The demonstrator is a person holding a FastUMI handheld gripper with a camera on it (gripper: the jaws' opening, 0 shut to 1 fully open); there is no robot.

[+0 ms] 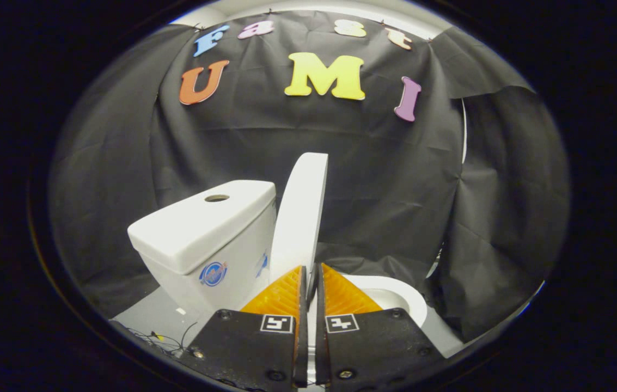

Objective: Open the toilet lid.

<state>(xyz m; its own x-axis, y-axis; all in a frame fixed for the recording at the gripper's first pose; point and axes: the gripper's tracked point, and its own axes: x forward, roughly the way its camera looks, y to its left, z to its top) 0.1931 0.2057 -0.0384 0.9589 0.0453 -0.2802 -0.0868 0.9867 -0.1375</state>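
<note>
The white toilet lid (304, 212) stands raised, nearly upright and seen edge-on, leaning back beside the tank (199, 234). Its lower end drops behind my fingertips. My gripper (311, 268) is shut, the two fingers almost touching with only a thin dark slit between them and nothing visibly pinched. The fingertips sit just in front of the lid's lower part. To the right, beyond the right finger, the white seat ring and open bowl (398, 298) are uncovered.
The tank's flat top has a round button hole (217, 198), and stickers mark its front wall. Black cloth hangs close behind and to the right of the toilet. A grey floor (150, 316) with thin wires lies left of the fingers.
</note>
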